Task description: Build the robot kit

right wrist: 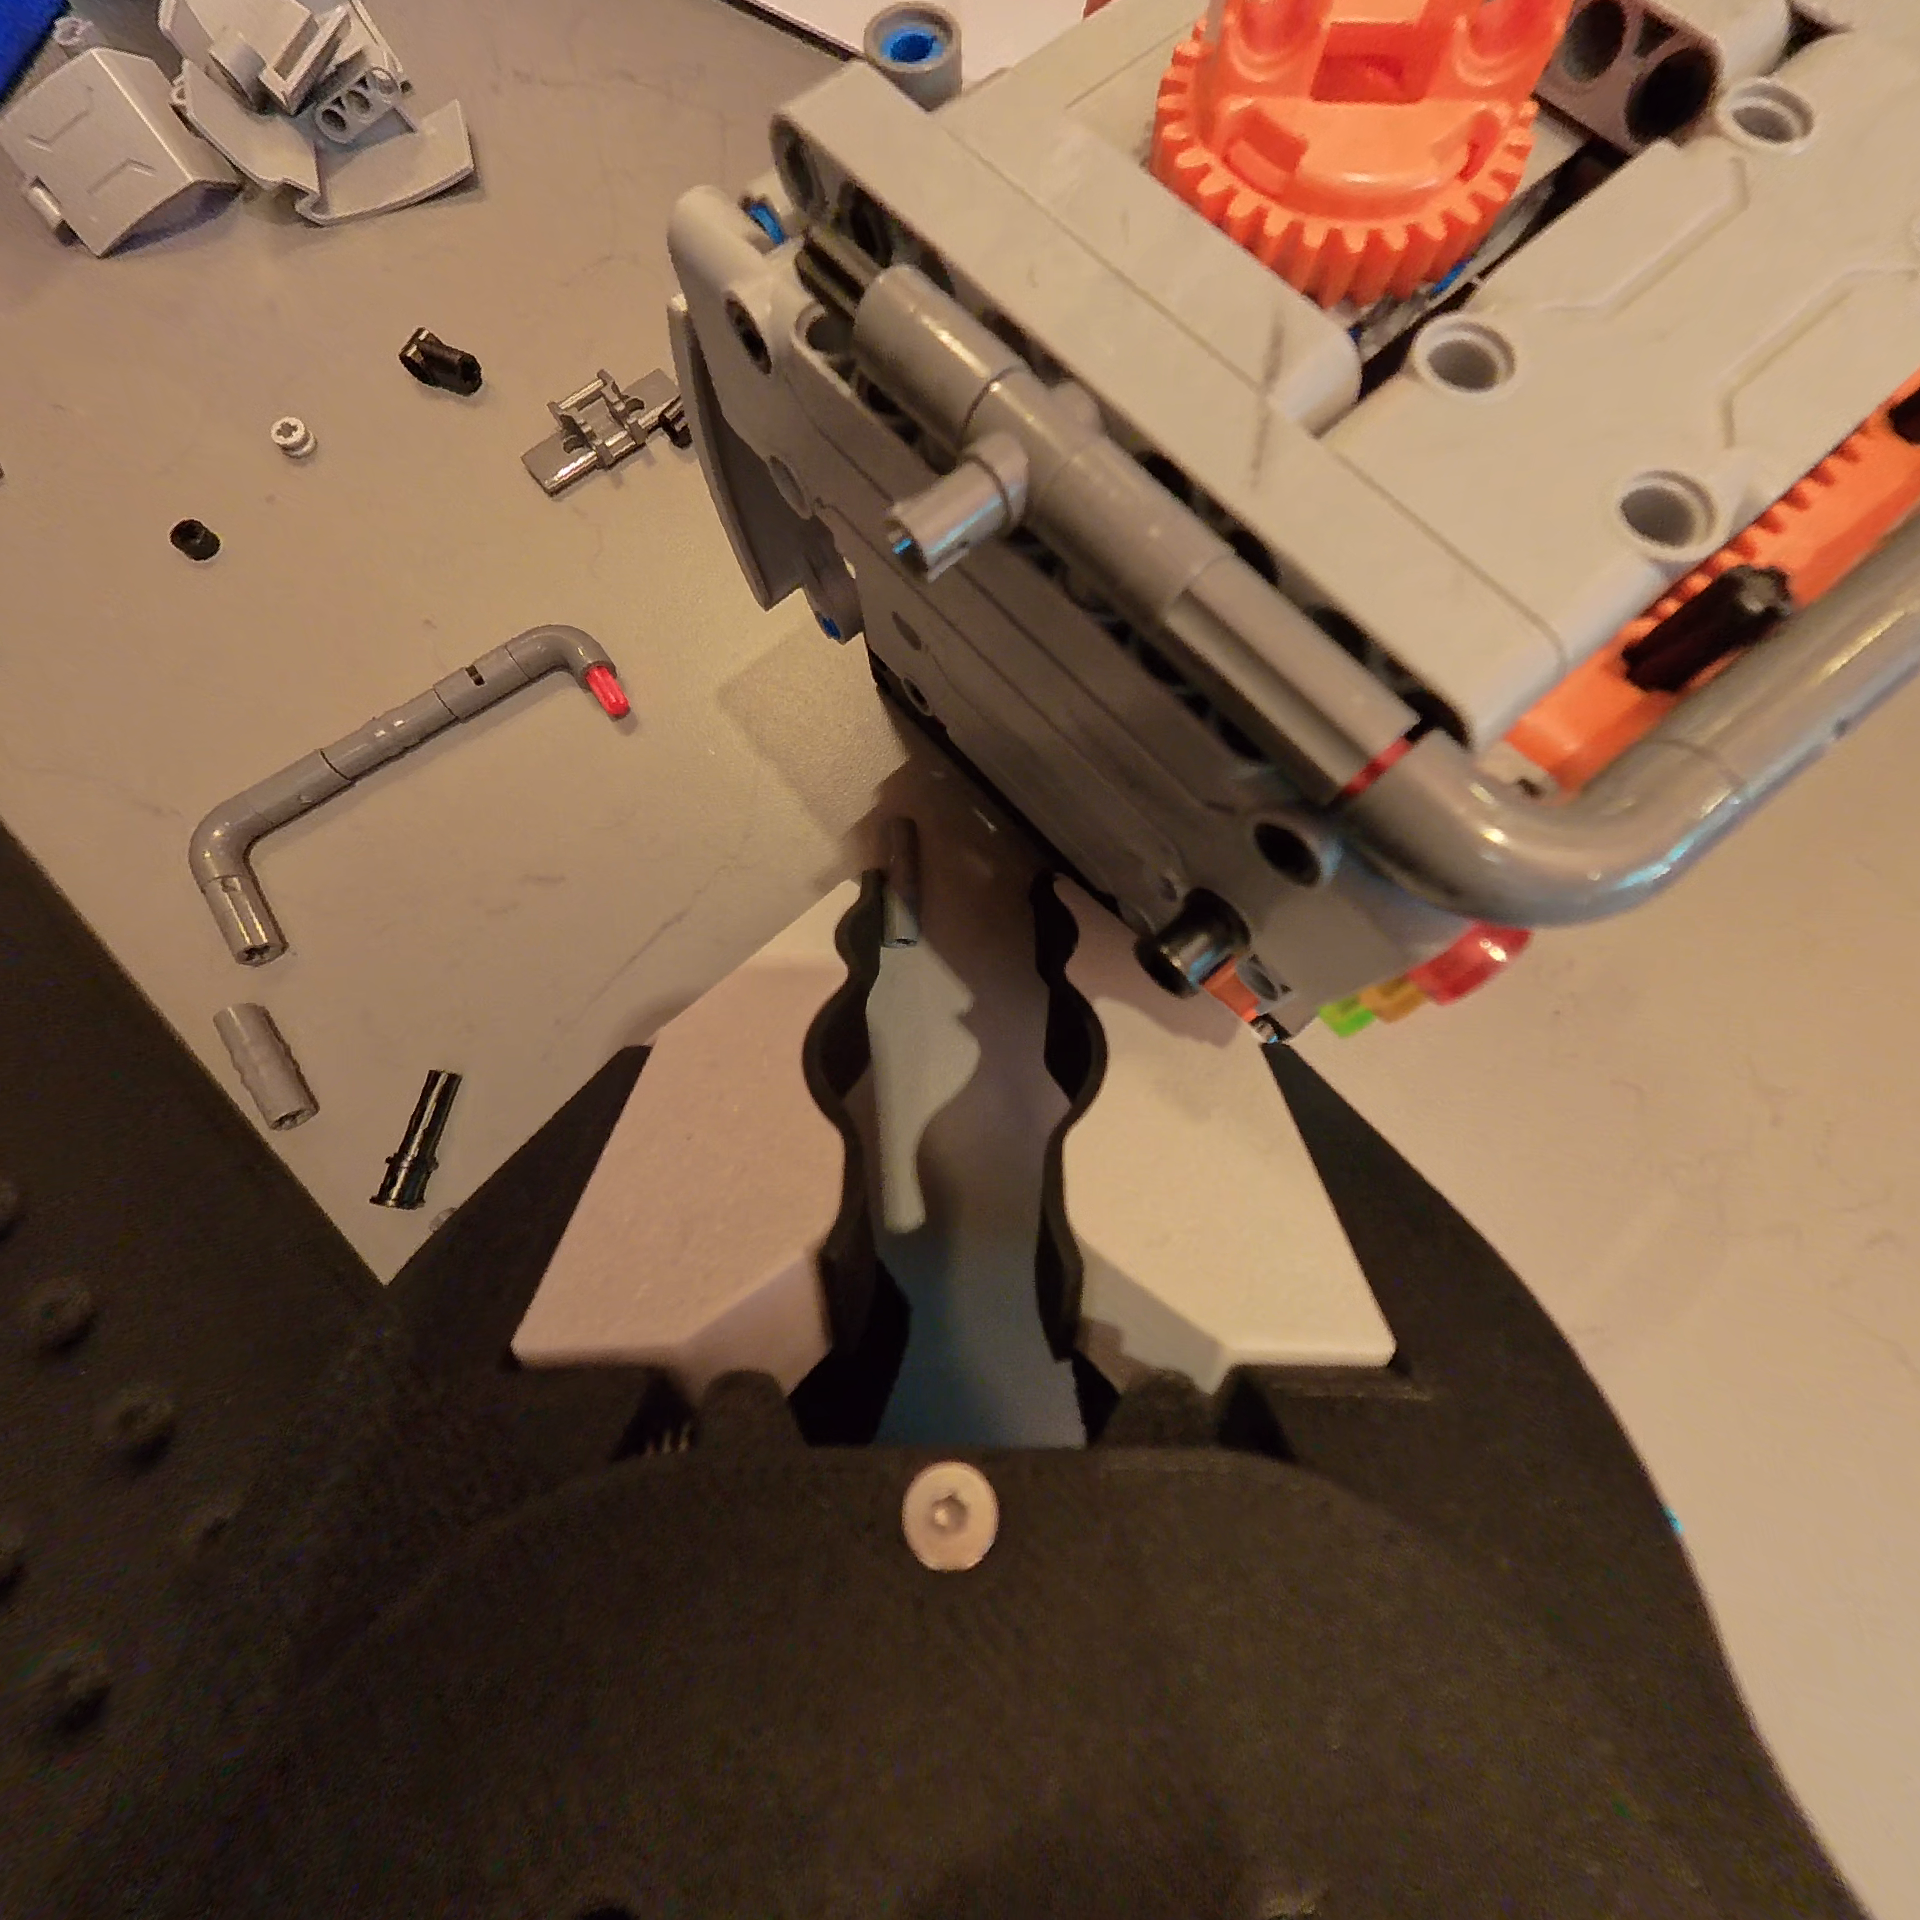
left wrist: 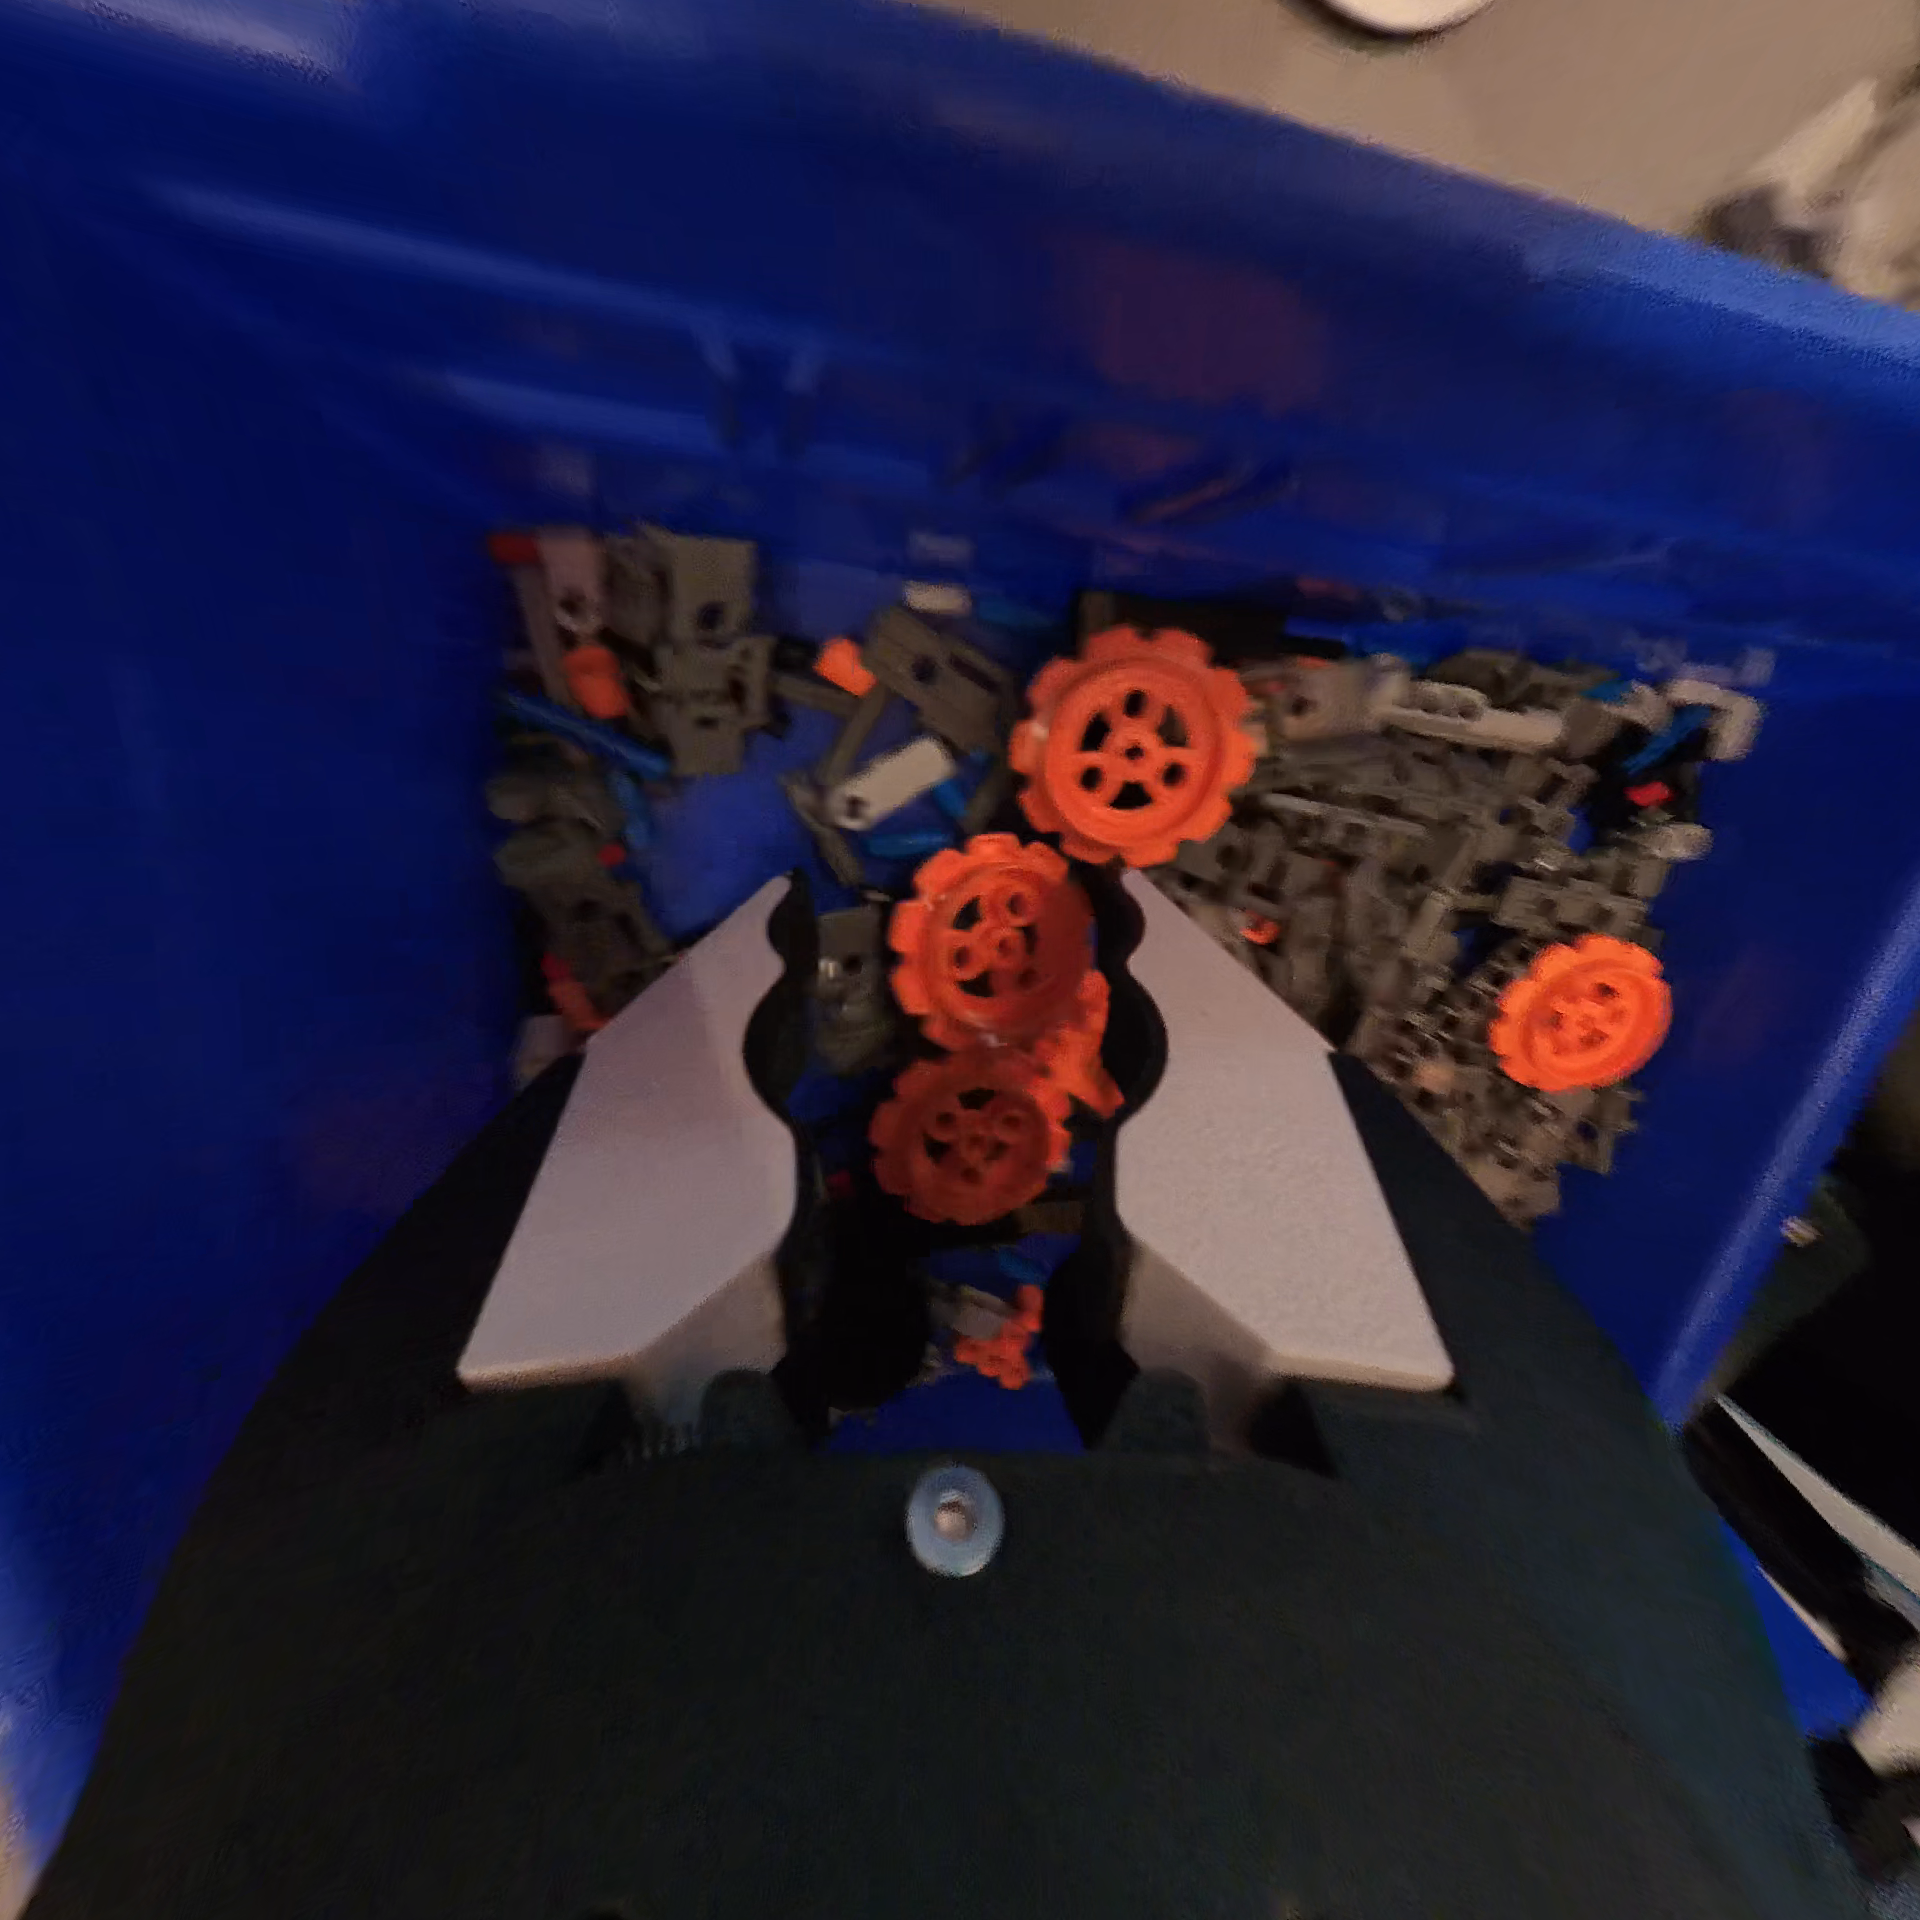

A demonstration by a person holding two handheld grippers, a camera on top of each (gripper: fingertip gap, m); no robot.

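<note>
Down inside the blue bin (left wrist: 312, 520) with the left gripper (left wrist: 961, 894), opened wide above the heap of grey, blue and orange building parts (left wrist: 1403, 883) on the bin's floor. Between the two fingers, an orange gear wheel (left wrist: 992, 951), and a second orange gear (left wrist: 966, 1138) just behind it, nearer the bin's near wall. Too blurred to tell whether either finger touches the wheel; nothing clearly gripped. Deeper toward the bin's far wall, a larger orange gear (left wrist: 1132, 748); toward the bin's right wall, one more (left wrist: 1584, 1013), well apart from the fingers. All toothed at the rim, spoked, bright against the dull grey pieces. Outside the bin, over the pale table (right wrist: 1558, 1351), the right gripper (right wrist: 956, 888): parted by a narrow gap, holding nothing, one fingertip just beside the lower corner of a grey built model (right wrist: 1143, 520) with an orange toothed turntable (right wrist: 1340, 177) on top. Close against the other fingertip, a small grey pin (right wrist: 899, 883), not clamped. Scattered between model and bin: a bent grey pipe piece (right wrist: 395, 748), a black pin (right wrist: 416, 1143), a grey sleeve (right wrist: 265, 1065), and, nearest the bin's blue corner, grey panels (right wrist: 239, 125).
</note>
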